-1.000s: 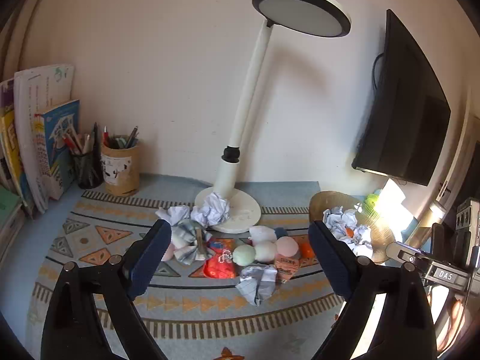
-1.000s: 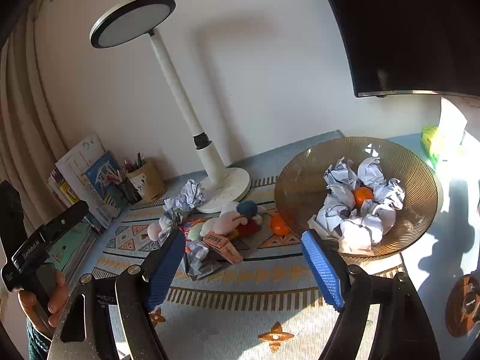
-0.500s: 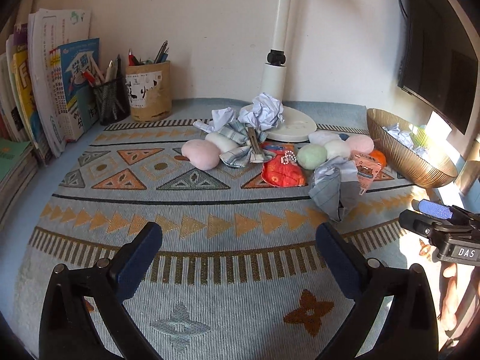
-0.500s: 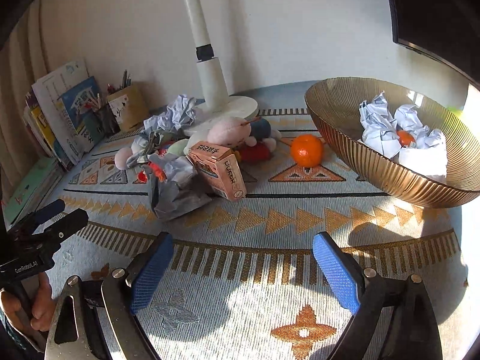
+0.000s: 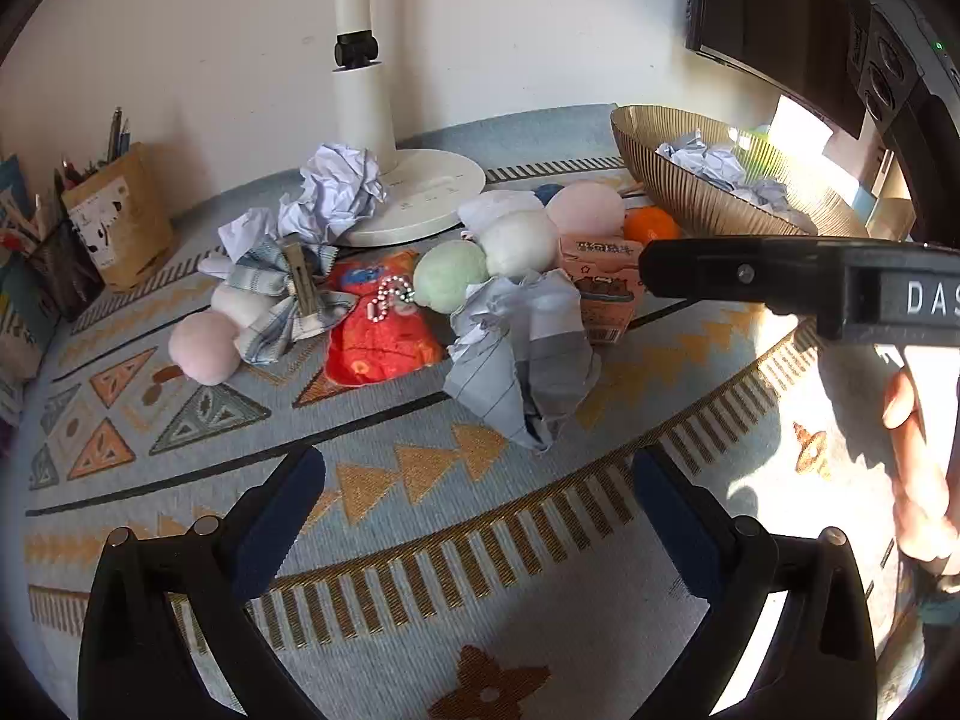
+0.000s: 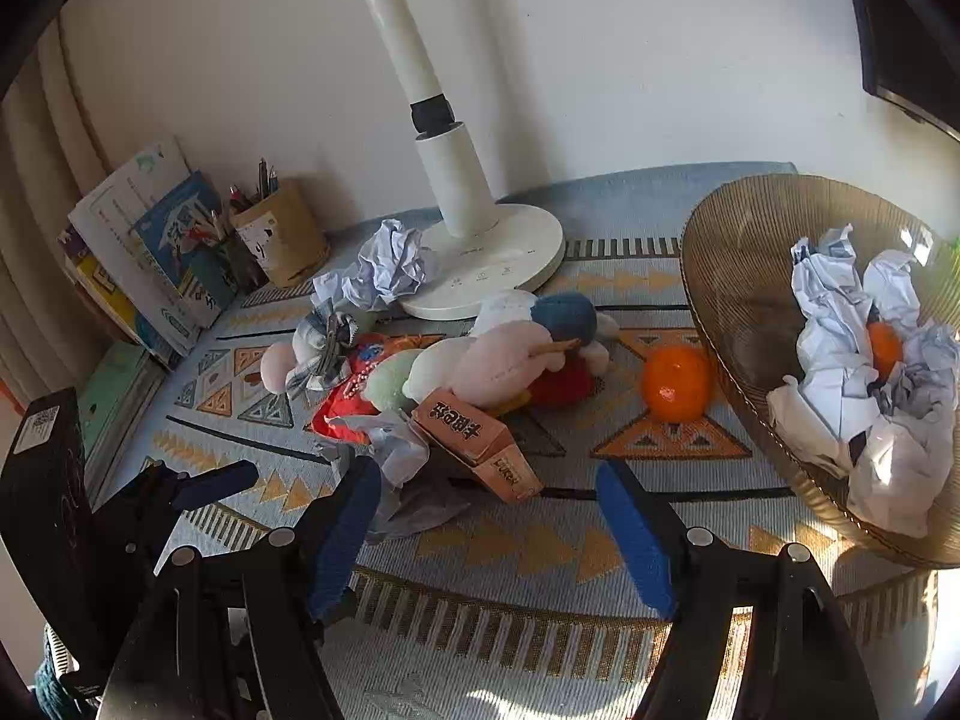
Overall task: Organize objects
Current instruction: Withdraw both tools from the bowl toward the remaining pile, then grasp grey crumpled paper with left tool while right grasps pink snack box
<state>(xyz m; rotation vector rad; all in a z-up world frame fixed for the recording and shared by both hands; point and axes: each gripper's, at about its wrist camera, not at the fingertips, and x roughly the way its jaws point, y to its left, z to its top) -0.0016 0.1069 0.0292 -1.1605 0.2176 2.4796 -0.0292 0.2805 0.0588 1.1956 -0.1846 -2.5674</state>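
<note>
Right hand-held gripper [image 6: 489, 525] closing behind crumpled paper [image 6: 399, 450], carton [image 6: 480, 441].

Patterned woven mat [image 6: 660, 450] over what seems a desk, bearing white lamp base [image 6: 486, 276], ribbed amber bowl [image 6: 738, 276], orange [image 6: 677, 383], plush toys [image 5: 516, 240], crumpled paper [image 5: 522, 360], small carton [image 6: 480, 441], pen cup [image 6: 282, 234], books [image 6: 150, 252]

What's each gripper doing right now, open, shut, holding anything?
Left gripper: open, empty, above the patterned mat.
Right gripper: jaws closing, nothing gripped; the small carton and crumpled paper lie just beyond its fingertips.
</note>
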